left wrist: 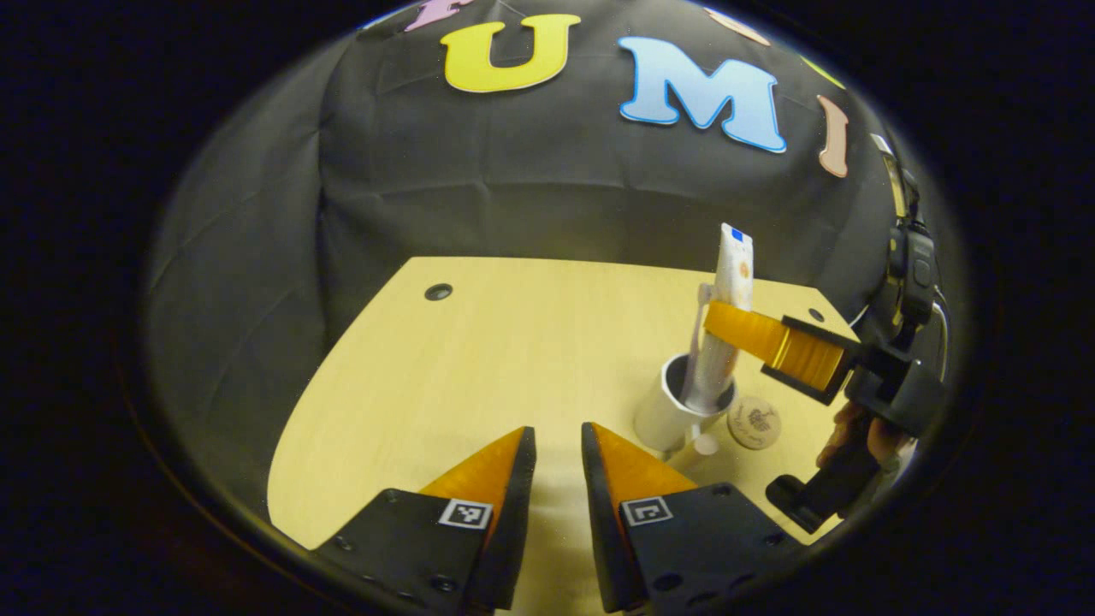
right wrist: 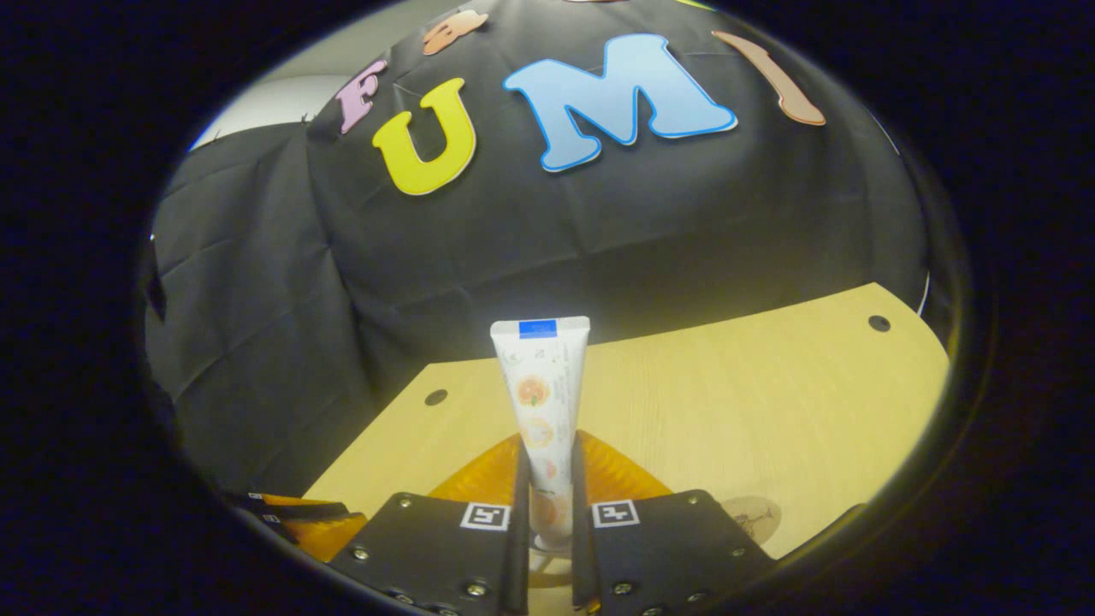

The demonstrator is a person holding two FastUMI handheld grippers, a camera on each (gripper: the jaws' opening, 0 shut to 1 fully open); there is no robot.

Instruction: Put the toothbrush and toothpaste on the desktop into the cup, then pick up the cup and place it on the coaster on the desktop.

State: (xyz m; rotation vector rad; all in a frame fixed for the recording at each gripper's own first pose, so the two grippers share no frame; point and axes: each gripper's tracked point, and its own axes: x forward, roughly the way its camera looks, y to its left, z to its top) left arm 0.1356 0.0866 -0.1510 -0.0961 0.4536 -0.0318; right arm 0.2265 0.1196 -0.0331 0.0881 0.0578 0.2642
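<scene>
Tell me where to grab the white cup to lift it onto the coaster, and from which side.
Grip the cup low on its bare cylindrical wall, coming in level from the left gripper's side. The toothpaste and toothbrush stick up out of its mouth, and the right gripper is above it, so a top approach looks blocked.

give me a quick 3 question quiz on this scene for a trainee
1. True or false: the right hand-held gripper is shut on the toothpaste.
2. Where is the lower end of the toothpaste? A) flat on the desk B) inside the cup C) on the coaster
3. Fill in: the left hand-held gripper holds ____.

Key: 1 true; 2 B; 3 nothing
</scene>
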